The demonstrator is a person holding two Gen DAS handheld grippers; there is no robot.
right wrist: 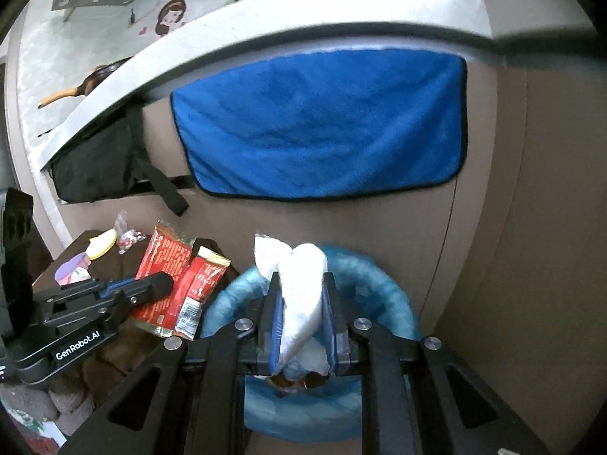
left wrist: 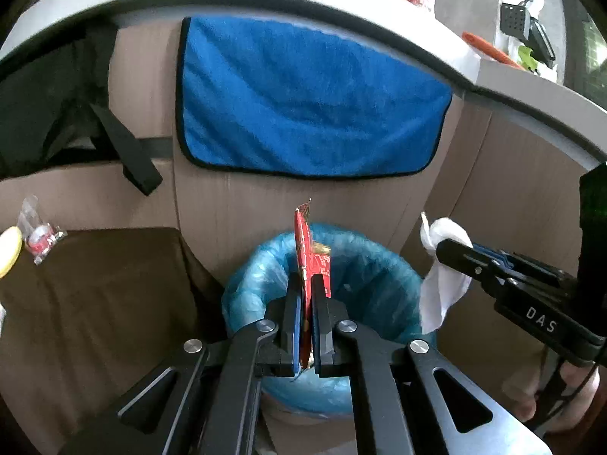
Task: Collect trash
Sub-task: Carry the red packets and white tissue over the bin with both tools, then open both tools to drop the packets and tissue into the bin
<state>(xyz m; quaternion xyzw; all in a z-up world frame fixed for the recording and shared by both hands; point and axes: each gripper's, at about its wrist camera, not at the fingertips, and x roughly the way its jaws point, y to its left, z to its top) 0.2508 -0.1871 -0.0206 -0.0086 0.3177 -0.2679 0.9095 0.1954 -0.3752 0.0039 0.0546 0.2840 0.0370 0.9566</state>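
bin (right wrist: 394, 295) interior hidden, counter items (left wrist: 489, 47) blurred

Blue towel (left wrist: 311, 102) on beige cabinet (left wrist: 235, 204)

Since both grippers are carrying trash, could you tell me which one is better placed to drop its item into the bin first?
Probably the right gripper: its white tissue hangs over the blue-lined bin. The left gripper holds the red wrappers near the bin's left rim.

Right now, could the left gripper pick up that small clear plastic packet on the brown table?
Probably not: the left gripper is shut on a red snack wrapper, though nothing blocks the clear packet.
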